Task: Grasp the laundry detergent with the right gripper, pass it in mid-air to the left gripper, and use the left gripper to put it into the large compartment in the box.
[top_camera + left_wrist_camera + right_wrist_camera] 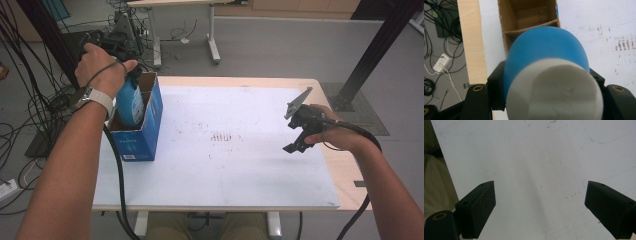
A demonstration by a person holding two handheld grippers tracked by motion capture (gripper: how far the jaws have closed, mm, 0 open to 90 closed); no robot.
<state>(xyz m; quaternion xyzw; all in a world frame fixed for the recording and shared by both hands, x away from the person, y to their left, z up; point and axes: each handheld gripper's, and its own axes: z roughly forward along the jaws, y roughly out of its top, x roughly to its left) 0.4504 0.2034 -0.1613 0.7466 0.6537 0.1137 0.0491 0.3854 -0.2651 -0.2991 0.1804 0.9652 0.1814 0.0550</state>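
Note:
A blue bottle [131,102] with a white cap [554,92] hangs upright, its lower part inside a blue cardboard box [142,135] at the table's left edge. My left gripper [546,82] is shut on the bottle's upper body, one black jaw on each side. In the left gripper view the bottle [544,47] sits over the near compartment of the box [524,17], in front of its cardboard divider. A hand covers most of the left gripper [131,75] in the high view. My right gripper [298,142] hovers open over the right of the white sheet, and the right gripper [540,205] has nothing between its jaws.
A white sheet [225,160] with faint reddish marks covers the wooden table [345,170]. Cables and black frame posts stand on the floor to the left and behind. A second table's legs stand farther back.

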